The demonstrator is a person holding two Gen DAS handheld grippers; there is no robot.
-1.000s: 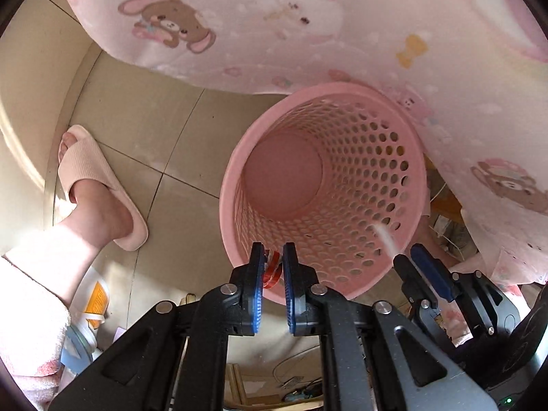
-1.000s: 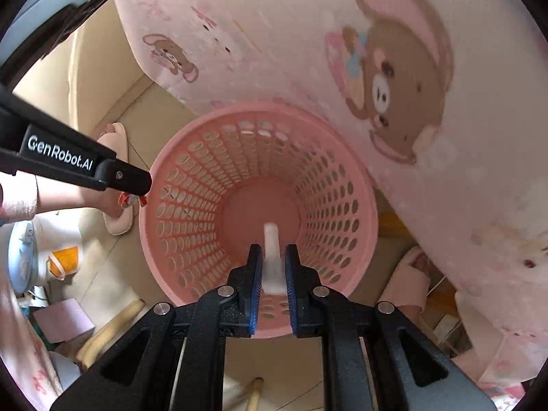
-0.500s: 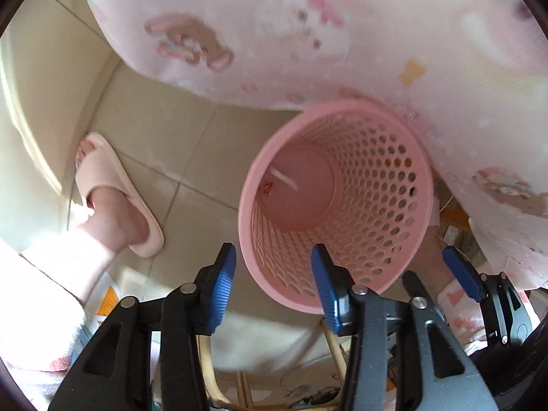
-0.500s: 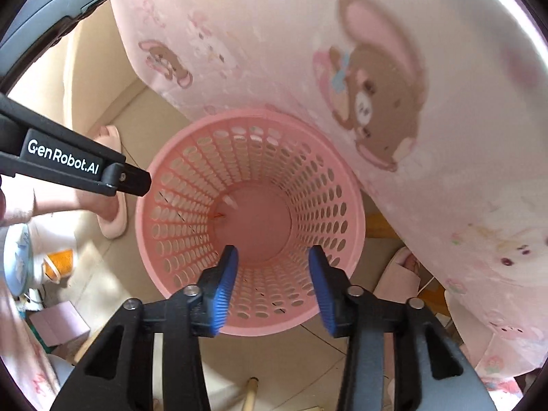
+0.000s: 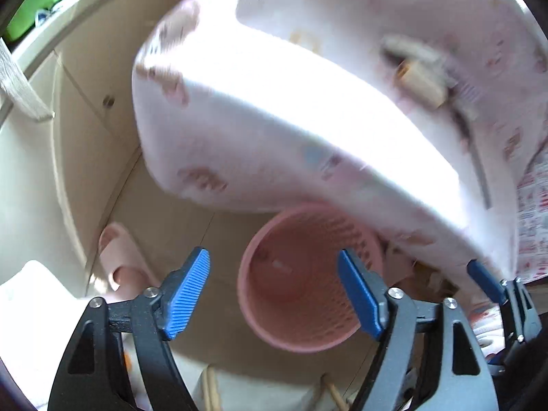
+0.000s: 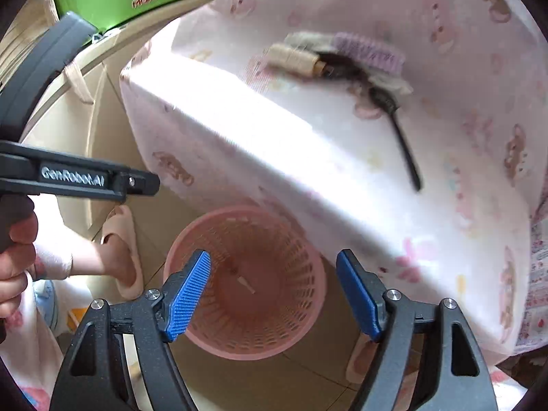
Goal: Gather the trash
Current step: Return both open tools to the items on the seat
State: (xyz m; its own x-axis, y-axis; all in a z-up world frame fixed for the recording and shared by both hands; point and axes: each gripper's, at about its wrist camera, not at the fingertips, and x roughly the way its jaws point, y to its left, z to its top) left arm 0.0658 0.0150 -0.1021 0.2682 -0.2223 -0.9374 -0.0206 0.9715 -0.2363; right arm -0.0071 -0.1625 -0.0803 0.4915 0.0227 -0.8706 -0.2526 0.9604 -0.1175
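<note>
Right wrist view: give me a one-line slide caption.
Open right gripper above the pink perforated basket, a small white scrap on its bottom, beside the bear-print tablecloth.

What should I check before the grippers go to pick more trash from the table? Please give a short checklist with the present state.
1. Left gripper empty: ok. Its jaws have just been opening and nothing is between them.
2. Right gripper empty: ok. Its jaws have just been opening too, with nothing between them.
3. Dropped trash inside the pink basket: ok. A small white piece lies on its bottom.
4. Basket upright on the floor: ok.
5. More things left on the table: ok. A cluster with a dark brush lies on the cloth.
6. Which of those things are trash: cannot tell, both views are blurred.
</note>
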